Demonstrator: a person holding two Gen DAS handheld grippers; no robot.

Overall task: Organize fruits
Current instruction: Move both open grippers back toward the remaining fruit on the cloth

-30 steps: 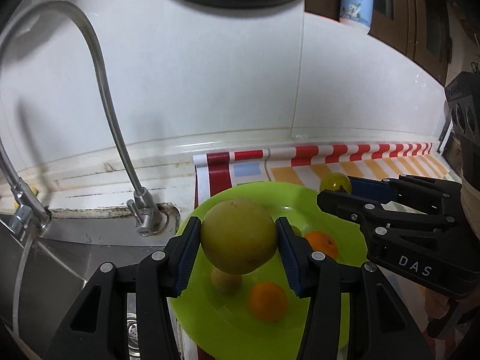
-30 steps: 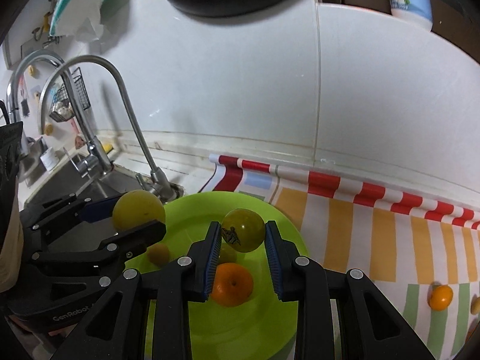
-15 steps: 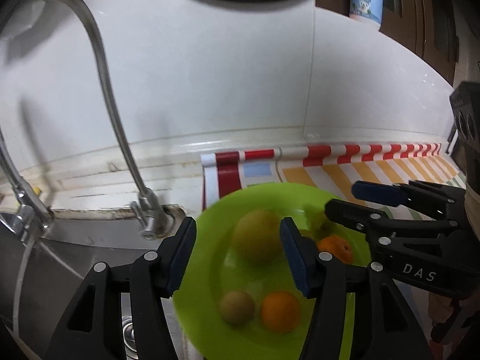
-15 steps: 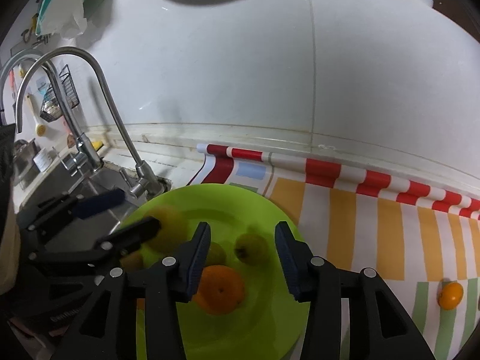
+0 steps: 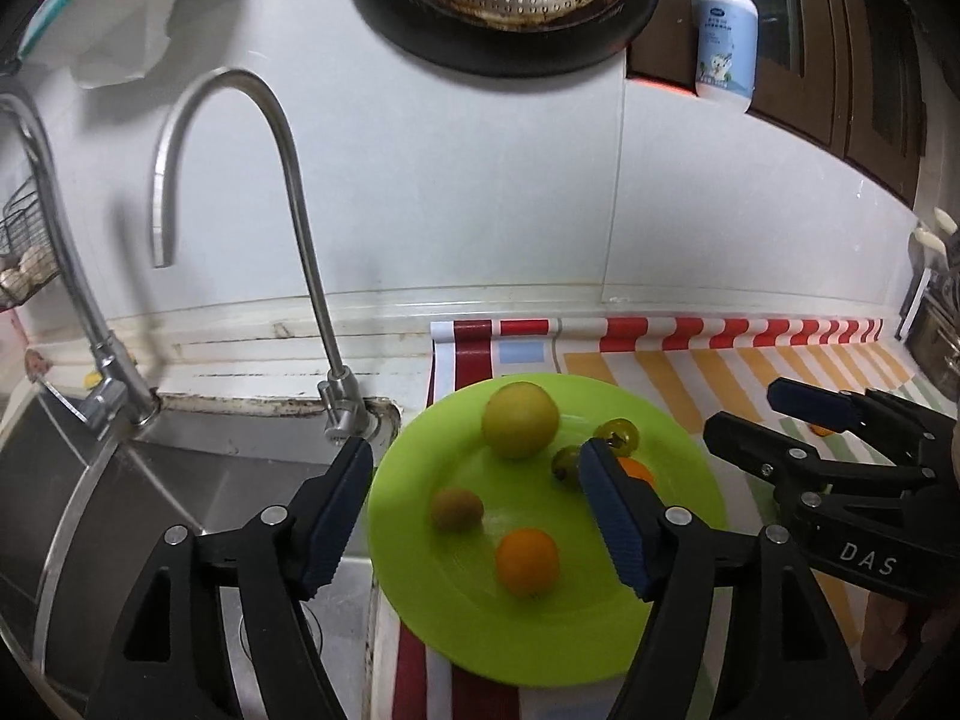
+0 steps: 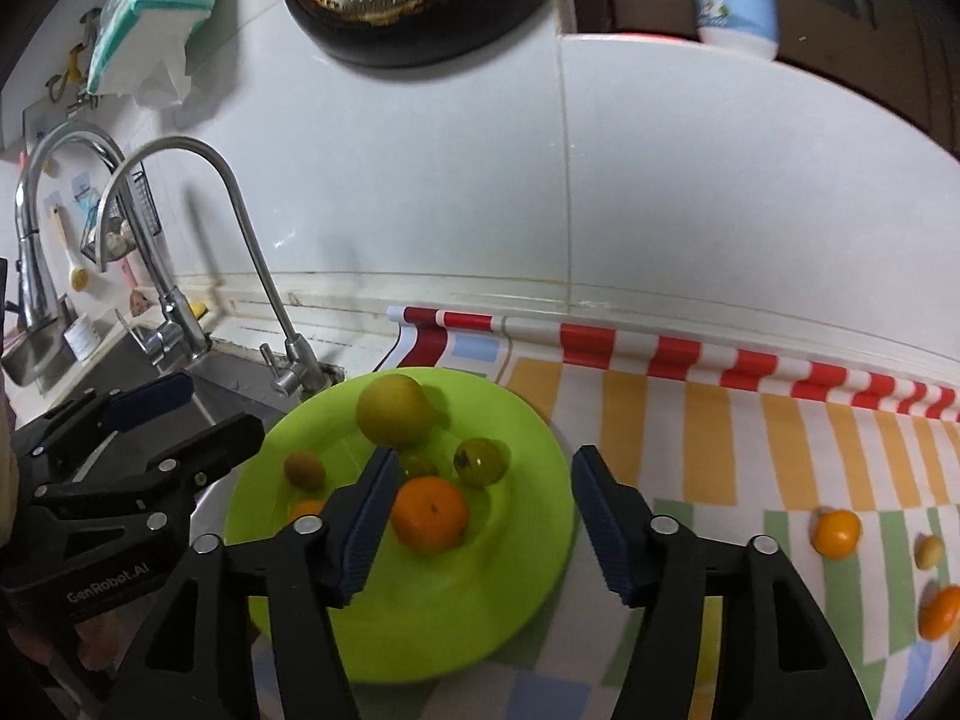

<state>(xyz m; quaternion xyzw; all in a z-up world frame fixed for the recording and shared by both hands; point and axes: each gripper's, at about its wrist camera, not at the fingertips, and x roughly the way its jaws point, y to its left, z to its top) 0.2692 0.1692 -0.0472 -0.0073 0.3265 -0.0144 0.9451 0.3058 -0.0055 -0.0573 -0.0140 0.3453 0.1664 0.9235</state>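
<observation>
Both grippers stand over the green plate [image 6: 528, 552] with nothing between their pads. The left gripper [image 5: 474, 510] and the right gripper [image 6: 483, 516] have just been opening, and each is now empty.

Fruit on the plate: a large yellow-green fruit [image 6: 393, 411], a small green fruit [image 6: 480, 461], a large orange [image 6: 429, 513], a smaller orange [image 5: 527, 561] and a brown fruit [image 5: 456, 509]. More loose fruit lies on the striped mat [image 6: 708, 456] to the right, including a small orange [image 6: 835, 533].

Handling: round, smooth-skinned fruit rolls easily and probably bruises under hard pressure. Close the pads across the widest part, with moderate force. The small pieces appear light; blur limits certainty.
</observation>
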